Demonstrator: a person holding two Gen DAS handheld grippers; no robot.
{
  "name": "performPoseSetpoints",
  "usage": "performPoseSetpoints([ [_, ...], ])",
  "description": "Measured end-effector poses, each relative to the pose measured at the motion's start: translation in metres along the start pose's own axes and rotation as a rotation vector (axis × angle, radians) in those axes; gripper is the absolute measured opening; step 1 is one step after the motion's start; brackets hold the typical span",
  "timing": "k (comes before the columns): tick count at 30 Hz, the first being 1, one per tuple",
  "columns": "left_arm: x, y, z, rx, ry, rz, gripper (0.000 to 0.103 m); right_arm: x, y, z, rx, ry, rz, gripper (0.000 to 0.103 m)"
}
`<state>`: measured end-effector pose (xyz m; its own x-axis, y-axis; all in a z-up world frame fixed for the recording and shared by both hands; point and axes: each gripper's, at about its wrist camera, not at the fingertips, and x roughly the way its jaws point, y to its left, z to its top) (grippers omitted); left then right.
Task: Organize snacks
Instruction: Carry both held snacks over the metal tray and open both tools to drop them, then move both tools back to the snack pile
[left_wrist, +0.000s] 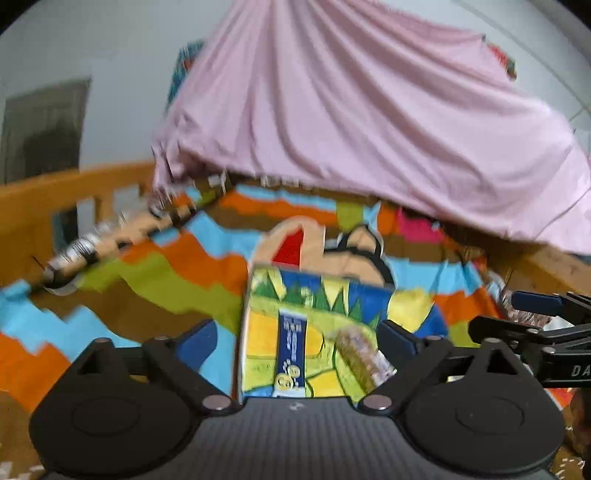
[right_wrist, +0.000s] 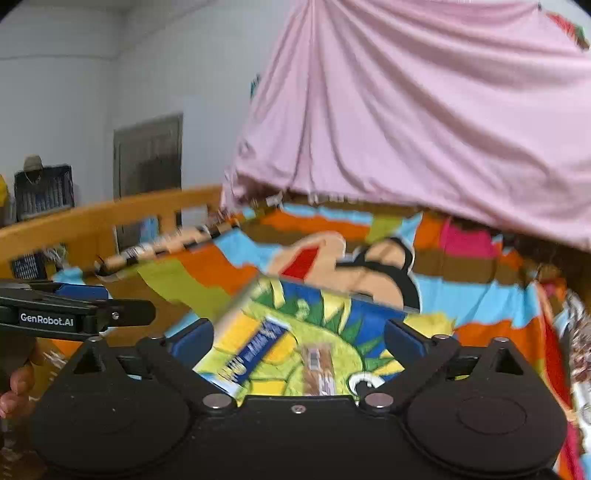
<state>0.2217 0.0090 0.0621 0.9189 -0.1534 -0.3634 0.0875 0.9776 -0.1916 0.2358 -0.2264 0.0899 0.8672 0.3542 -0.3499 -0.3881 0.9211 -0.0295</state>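
Observation:
A shallow open box with a bright yellow, green and blue pattern lies on the colourful blanket. Inside it are a blue snack bar and a brown snack packet. My left gripper hovers just before the box, open wide, with nothing pressed between its blue pads. The right gripper shows at that view's right edge. In the right wrist view the same box holds the blue bar and the brown packet. My right gripper is open too, its pads empty.
A pink sheet hangs over the far side. The striped blanket has a fringed edge at left. A wooden rail runs behind, with a dark basket beyond. The left gripper and a hand show at left.

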Motion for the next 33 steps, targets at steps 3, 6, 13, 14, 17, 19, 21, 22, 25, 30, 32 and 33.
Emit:
performPoseSetpoints([
  [3, -0.049, -0.001, 0.010, 0.005, -0.074, 0.006, 0.102, -0.043, 0.014, 0.012, 0.019, -0.024, 0.009, 0.102],
  [6, -0.090, -0.002, 0.013, 0.007, -0.116, 0.012, 0.102, -0.080, 0.028, 0.022, 0.017, -0.014, 0.048, 0.102],
  [13, -0.170, -0.009, 0.003, 0.043, -0.170, 0.021, 0.102, -0.140, 0.063, 0.050, -0.165, 0.114, 0.172, 0.102],
  [14, -0.180, -0.010, 0.000, 0.041, -0.175, 0.020, 0.102, -0.146, 0.067, 0.054, -0.191, 0.131, 0.182, 0.102],
  [17, -0.201, -0.011, -0.010, 0.033, -0.181, 0.019, 0.103, -0.163, 0.075, 0.059, -0.243, 0.172, 0.196, 0.102],
  [19, -0.208, -0.012, -0.019, 0.023, -0.171, 0.019, 0.103, -0.175, 0.077, 0.057, -0.310, 0.161, 0.200, 0.102],
  [21, -0.212, -0.013, -0.029, 0.018, -0.161, 0.018, 0.103, -0.186, 0.077, 0.051, -0.395, 0.137, 0.205, 0.102],
  [22, -0.213, -0.015, -0.034, 0.022, -0.156, 0.020, 0.103, -0.191, 0.075, 0.046, -0.432, 0.131, 0.200, 0.102],
  [25, -0.213, -0.021, -0.051, 0.043, -0.138, 0.023, 0.103, -0.197, 0.067, 0.032, -0.443, 0.155, 0.179, 0.102],
  [30, -0.204, -0.028, -0.078, 0.060, -0.075, 0.009, 0.103, -0.193, 0.056, -0.002, -0.287, 0.202, 0.173, 0.102],
  [32, -0.197, -0.027, -0.089, 0.050, -0.040, 0.011, 0.103, -0.190, 0.055, -0.024, -0.241, 0.211, 0.193, 0.102],
  [33, -0.194, -0.026, -0.092, 0.045, -0.020, 0.012, 0.103, -0.187, 0.055, -0.036, -0.227, 0.214, 0.201, 0.102],
])
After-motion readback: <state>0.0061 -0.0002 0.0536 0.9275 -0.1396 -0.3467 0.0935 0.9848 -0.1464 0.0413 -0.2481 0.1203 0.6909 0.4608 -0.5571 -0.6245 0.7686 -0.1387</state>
